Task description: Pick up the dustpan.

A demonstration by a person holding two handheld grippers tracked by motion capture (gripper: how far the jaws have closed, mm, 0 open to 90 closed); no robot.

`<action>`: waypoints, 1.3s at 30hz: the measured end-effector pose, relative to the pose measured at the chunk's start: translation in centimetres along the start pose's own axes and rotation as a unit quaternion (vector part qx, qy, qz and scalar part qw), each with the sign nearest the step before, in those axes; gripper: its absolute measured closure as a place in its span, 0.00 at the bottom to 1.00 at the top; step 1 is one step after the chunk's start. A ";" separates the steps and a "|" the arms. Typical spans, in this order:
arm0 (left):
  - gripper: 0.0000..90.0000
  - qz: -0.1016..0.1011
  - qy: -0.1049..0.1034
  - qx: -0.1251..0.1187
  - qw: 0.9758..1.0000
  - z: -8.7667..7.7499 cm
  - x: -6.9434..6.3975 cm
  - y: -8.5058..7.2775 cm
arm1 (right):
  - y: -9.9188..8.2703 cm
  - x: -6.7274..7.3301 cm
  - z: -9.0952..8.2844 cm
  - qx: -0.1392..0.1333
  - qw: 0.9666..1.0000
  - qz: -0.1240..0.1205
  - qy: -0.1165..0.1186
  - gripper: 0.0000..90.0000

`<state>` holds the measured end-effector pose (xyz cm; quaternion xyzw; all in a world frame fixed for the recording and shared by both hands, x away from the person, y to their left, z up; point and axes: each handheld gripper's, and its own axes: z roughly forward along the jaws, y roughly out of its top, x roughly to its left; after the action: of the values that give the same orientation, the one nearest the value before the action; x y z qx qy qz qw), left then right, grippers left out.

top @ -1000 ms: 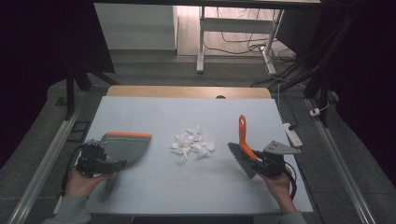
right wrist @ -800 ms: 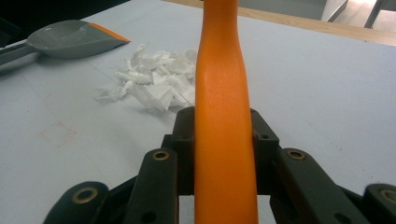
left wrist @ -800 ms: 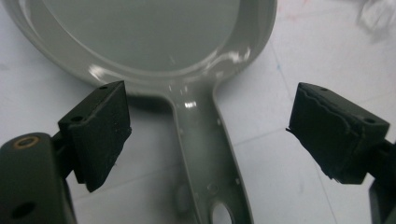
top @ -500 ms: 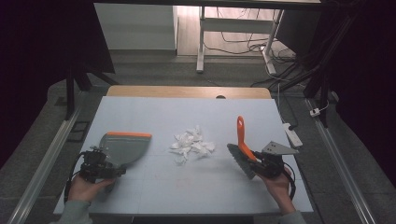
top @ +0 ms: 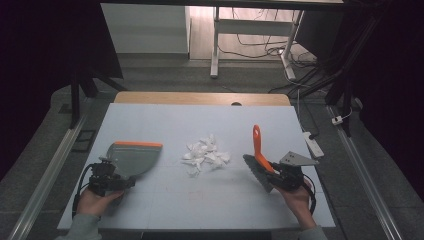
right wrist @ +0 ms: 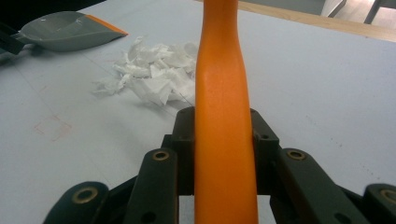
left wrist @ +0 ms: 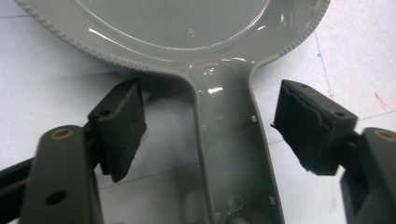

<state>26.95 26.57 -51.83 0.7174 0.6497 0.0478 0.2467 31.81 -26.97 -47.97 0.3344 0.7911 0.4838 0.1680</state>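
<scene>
While the left hand-held gripper (top: 112, 176) sits low at the table's seven o'clock, its jaws, which have just been closing, stand apart on either side of the grey dustpan's (top: 134, 157) handle; the left gripper view shows a gap between each pad (left wrist: 119, 126) and the handle. At five o'clock, the right hand-held gripper (top: 272, 173) is clamped on the orange handle of the brush (top: 259, 152), a grip the right gripper view shows close up. Between them, toward the middle of the pale table (top: 210, 120), lies a heap of torn white paper scraps (top: 205, 154), apart from both tools. Beyond the far edge run floor cables (top: 260, 42).
</scene>
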 end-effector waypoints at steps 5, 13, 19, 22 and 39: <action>0.36 -0.005 -0.007 0.001 1.000 0.3 0.0 0.0 | 0.0 0.0 0.0 -0.001 1.000 0.002 0.002 0.78; 0.48 -0.011 -0.010 -0.004 1.000 0.6 0.1 0.1 | 0.0 0.1 0.2 0.006 1.000 -0.001 -0.002 0.78; 0.66 -0.017 -0.014 -0.012 1.000 0.5 0.2 0.1 | -0.1 0.1 0.2 0.007 1.000 -0.001 -0.004 0.78; 0.67 -0.019 -0.015 -0.013 1.000 0.5 0.3 0.0 | -0.1 0.1 0.2 0.008 1.000 -0.004 -0.005 0.78; 0.68 0.006 -0.019 -0.045 0.999 0.0 1.8 -0.4 | 0.0 0.1 0.1 0.004 1.000 -0.003 -0.006 0.78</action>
<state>26.88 28.33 -52.42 0.7101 0.6382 0.0645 0.2904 31.75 -26.84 -47.99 0.3355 0.7931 0.4782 0.1727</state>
